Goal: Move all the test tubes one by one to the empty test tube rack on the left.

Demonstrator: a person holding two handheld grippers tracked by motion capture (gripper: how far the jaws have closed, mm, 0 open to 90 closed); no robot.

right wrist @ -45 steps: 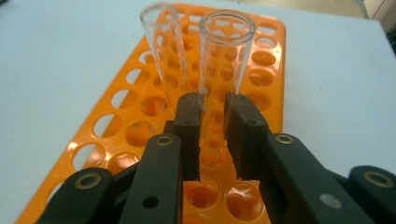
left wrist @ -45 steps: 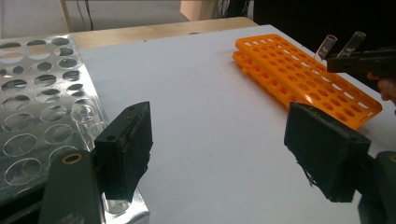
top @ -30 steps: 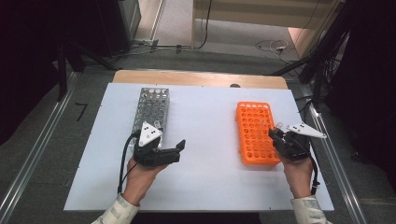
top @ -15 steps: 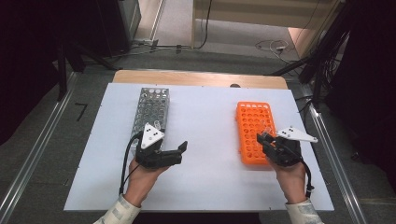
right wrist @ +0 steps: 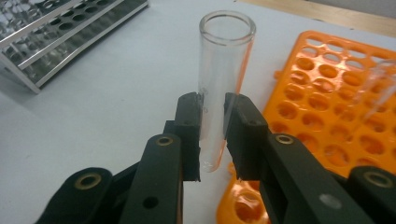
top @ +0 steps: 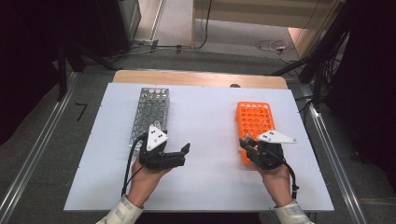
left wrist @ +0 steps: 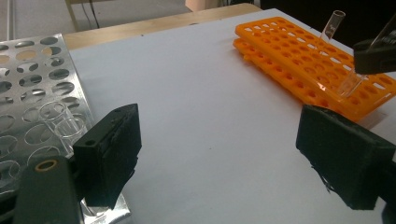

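right claw (right wrist: 212, 135) clamped on glass tube (right wrist: 223, 79), tube upright. since a second ago right hand drawn back along orange rack (top: 254, 123) toward near edge of desk (top: 205, 186); tube now at rack's near-left corner. second tube (right wrist: 378, 93) leans in rack. left claw (left wrist: 219, 149) apart, empty, unmoved beside metal rack (top: 150, 112), left half of desk. judgement: tube in transfer between racks, not yet seated.

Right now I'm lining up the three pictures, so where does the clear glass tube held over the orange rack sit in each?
High view: the glass tube is right of centre, at the orange rack's near end, in the right gripper.
Left gripper view: tube top right, tilted above the rack.
Right gripper view: tube centre, upright, clamped.
Shared landmark: the orange rack.
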